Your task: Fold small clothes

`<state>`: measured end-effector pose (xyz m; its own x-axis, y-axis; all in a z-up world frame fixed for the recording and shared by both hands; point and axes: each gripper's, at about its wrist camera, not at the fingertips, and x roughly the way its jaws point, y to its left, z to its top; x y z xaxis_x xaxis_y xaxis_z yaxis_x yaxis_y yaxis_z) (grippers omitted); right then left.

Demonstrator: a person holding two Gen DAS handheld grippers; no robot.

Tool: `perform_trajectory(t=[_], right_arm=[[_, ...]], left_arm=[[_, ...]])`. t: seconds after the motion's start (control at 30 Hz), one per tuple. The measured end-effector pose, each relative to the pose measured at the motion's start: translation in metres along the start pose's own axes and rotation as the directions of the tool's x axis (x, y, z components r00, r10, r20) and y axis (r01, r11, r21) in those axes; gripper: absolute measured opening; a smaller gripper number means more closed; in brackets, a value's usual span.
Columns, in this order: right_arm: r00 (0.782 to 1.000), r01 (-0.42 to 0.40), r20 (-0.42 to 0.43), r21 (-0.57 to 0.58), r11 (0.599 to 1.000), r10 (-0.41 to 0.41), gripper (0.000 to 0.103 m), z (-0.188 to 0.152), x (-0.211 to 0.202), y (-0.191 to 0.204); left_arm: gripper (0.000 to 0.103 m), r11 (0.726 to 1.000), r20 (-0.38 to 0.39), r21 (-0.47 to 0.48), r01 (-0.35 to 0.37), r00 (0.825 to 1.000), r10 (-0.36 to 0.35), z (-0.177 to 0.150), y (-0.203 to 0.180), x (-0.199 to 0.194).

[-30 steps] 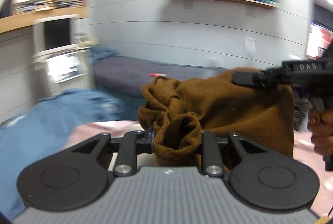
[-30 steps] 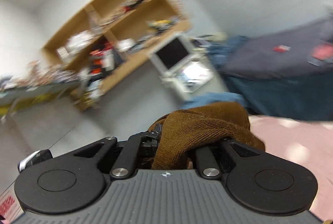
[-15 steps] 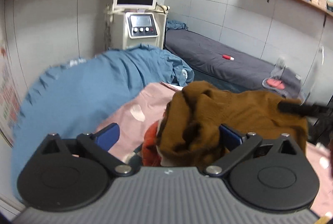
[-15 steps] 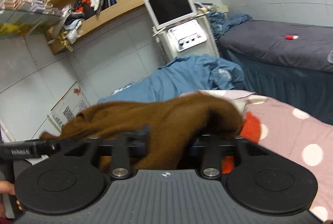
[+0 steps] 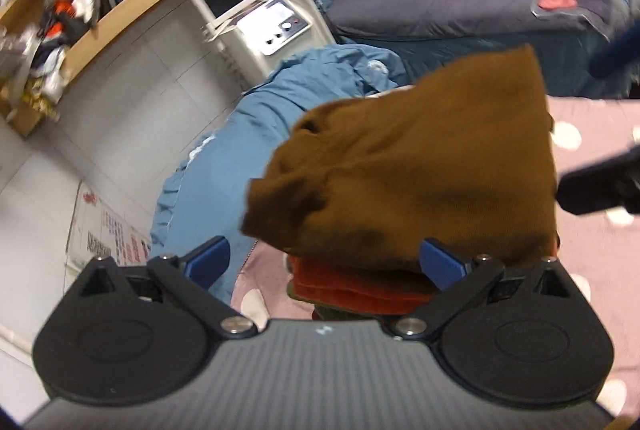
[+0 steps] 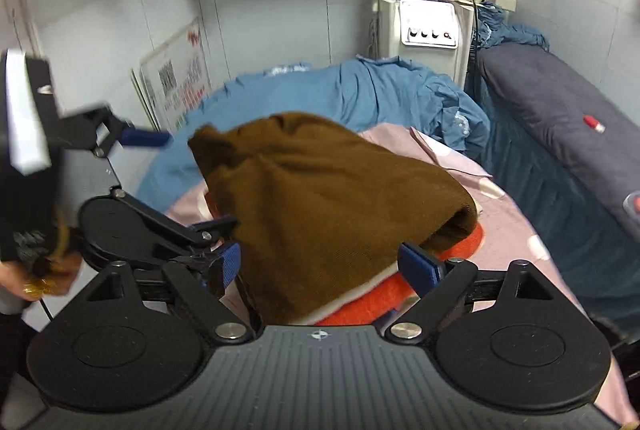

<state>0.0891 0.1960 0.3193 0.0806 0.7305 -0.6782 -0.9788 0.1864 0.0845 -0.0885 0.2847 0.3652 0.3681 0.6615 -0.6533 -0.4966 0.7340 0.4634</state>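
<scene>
A folded brown knit garment (image 5: 420,170) lies on top of an orange-red garment (image 5: 360,286) on the pink polka-dot sheet (image 5: 592,254). My left gripper (image 5: 324,264) is open, its blue pads on either side of the pile's near edge. In the right wrist view the brown garment (image 6: 328,202) covers the orange-red one (image 6: 372,302). My right gripper (image 6: 320,266) is open, straddling the pile. The left gripper (image 6: 132,138) shows at the far left there.
A blue duvet (image 6: 360,98) is bunched behind the pile. A dark grey bed (image 6: 560,118) runs along the right. A white machine with a monitor (image 6: 424,10) stands against the tiled wall under wooden shelves (image 5: 100,2).
Both grippers held the brown garment up a second ago. They have lowered it onto the orange-red garment, opened and let go. The garment now lies folded on the pile.
</scene>
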Motion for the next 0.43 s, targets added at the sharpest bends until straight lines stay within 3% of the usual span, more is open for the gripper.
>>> perform_trajectory(t=[0.1,0.2,0.33,0.43], right_arm=[[1.000,0.015,-0.012,-0.013,1.000,-0.015,0.103,-0.004,0.003,0.002],[0.998,0.049,-0.033,-0.038,0.998,-0.051,0.103,-0.006,0.007,0.006],[0.993,0.103,-0.048,-0.104,0.989,-0.108,0.103,-0.009,0.009,0.013],[0.990,0.123,-0.052,-0.108,0.986,-0.129,0.103,-0.009,0.011,0.014]], left_arm=[[0.103,0.997,-0.033,-0.013,0.077,0.996,-0.077,-0.006,-0.004,-0.002],[0.103,0.999,-0.010,0.000,0.035,0.999,-0.035,-0.010,-0.007,-0.005],[0.103,0.999,0.065,-0.026,0.034,0.997,-0.033,-0.016,-0.001,-0.003],[0.103,0.999,0.060,-0.047,0.024,0.998,-0.021,-0.014,0.004,-0.002]])
